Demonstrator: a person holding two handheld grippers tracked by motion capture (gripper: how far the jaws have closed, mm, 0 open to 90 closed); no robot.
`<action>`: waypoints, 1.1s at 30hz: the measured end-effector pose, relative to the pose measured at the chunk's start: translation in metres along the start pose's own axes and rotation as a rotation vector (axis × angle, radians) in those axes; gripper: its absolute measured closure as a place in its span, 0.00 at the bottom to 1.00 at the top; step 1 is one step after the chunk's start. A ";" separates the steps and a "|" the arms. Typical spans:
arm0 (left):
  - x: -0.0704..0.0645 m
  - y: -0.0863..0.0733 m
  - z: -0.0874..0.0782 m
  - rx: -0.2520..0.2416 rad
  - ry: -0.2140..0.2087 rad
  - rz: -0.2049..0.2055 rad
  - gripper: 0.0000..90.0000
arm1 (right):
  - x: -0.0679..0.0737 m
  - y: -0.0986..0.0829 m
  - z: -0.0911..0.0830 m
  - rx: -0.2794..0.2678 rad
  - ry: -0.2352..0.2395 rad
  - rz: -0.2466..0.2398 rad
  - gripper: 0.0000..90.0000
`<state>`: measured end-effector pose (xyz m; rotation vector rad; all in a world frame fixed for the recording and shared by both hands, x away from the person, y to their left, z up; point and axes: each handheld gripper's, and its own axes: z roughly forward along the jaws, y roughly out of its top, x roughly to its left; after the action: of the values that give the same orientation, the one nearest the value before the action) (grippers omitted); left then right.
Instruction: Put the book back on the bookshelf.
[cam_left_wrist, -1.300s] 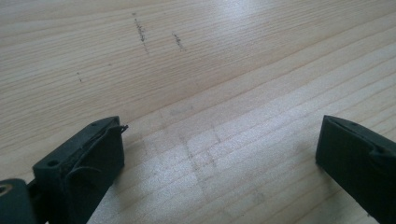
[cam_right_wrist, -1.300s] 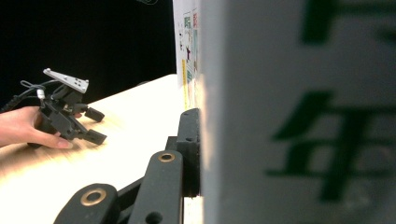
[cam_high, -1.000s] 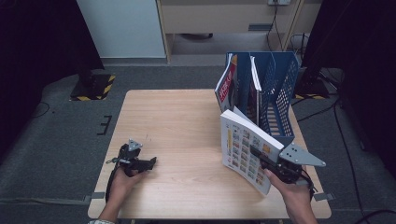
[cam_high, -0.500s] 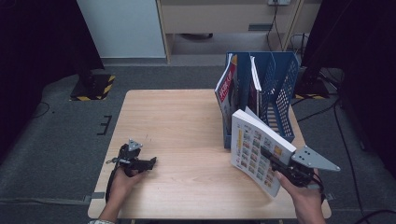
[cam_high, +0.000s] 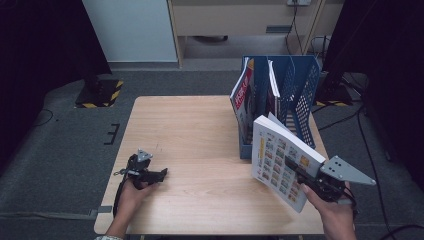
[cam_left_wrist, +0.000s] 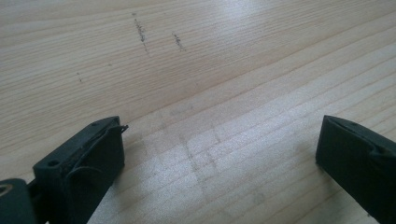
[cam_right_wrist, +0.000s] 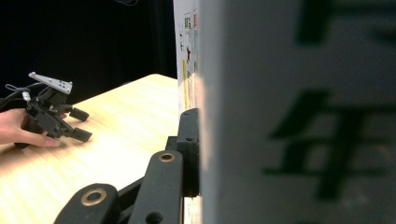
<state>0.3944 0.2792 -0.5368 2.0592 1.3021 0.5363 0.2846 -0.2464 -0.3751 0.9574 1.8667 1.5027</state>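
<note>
A thick white catalogue (cam_high: 276, 159) with small coloured pictures on its cover stands tilted above the table's near right corner, and my right gripper (cam_high: 296, 169) is shut on its lower edge. In the right gripper view the catalogue (cam_right_wrist: 299, 112) looms large and blurred, with one black jaw pressed against its left face. Just behind it stands a blue file rack (cam_high: 306, 95) that holds a red-covered magazine (cam_high: 242, 95) and a few others. My left gripper (cam_high: 160, 174) rests on the table at the near left, open, with bare wood between its fingers (cam_left_wrist: 88, 158).
The light wooden table (cam_high: 190, 130) is bare between the two grippers. From the right gripper view, the left gripper (cam_right_wrist: 77, 123) lies far off in a hand (cam_right_wrist: 18, 128). Dark floor and a cabinet lie beyond the table's far edge.
My right gripper has carried the catalogue a little to the right and toward the near edge. The left gripper has stayed still.
</note>
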 end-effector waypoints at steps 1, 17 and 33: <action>0.000 0.000 0.000 0.000 0.000 0.000 0.00 | 0.000 0.002 -0.001 0.000 -0.005 0.000 0.82; 0.000 0.000 0.000 0.000 0.000 0.000 0.00 | -0.009 0.019 -0.016 -0.005 -0.037 0.002 0.82; 0.000 0.000 0.000 0.000 0.001 0.000 0.00 | -0.010 0.047 -0.022 -0.029 -0.036 -0.003 0.82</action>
<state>0.3944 0.2791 -0.5368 2.0591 1.3024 0.5372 0.2825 -0.2616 -0.3248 0.9616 1.8159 1.4967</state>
